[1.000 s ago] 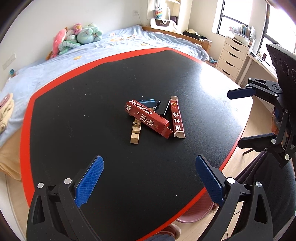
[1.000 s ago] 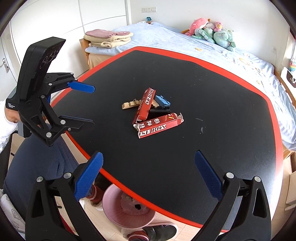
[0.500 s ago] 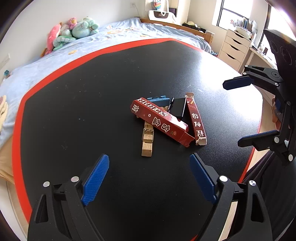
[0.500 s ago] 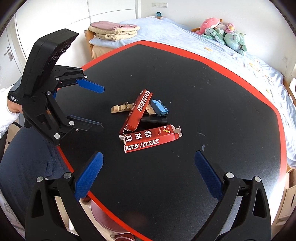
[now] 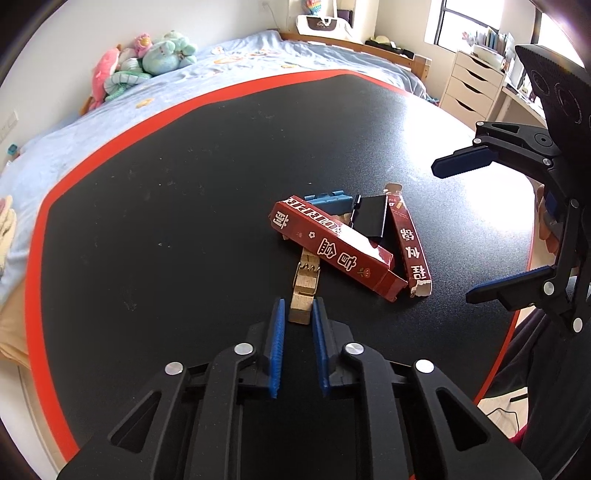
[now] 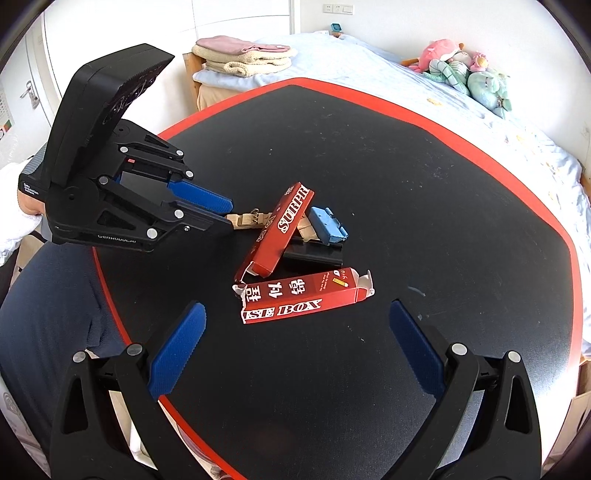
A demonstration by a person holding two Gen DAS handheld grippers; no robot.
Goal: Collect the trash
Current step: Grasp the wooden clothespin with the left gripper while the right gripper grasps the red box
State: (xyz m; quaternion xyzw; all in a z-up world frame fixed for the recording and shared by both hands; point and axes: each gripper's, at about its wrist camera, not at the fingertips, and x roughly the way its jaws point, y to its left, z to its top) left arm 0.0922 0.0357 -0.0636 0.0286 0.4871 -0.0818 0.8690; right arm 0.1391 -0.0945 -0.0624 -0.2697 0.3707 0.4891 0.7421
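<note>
A black table (image 5: 155, 206) with a red rim fills the foreground, close beside a bed (image 5: 236, 70) in pale blue sheets with plush toys (image 5: 147, 59) against a white wall. A white chest of drawers (image 5: 469, 88) stands below a bright window (image 5: 469, 18). Folded towels (image 6: 243, 55) lie at the bed's other end.

Plush toys (image 5: 144, 55) lie on the bed (image 5: 258, 55).

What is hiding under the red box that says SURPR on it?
Under the red box lie a wooden clothespin, a black clip and part of a blue clip. Anything else beneath is covered.
</note>
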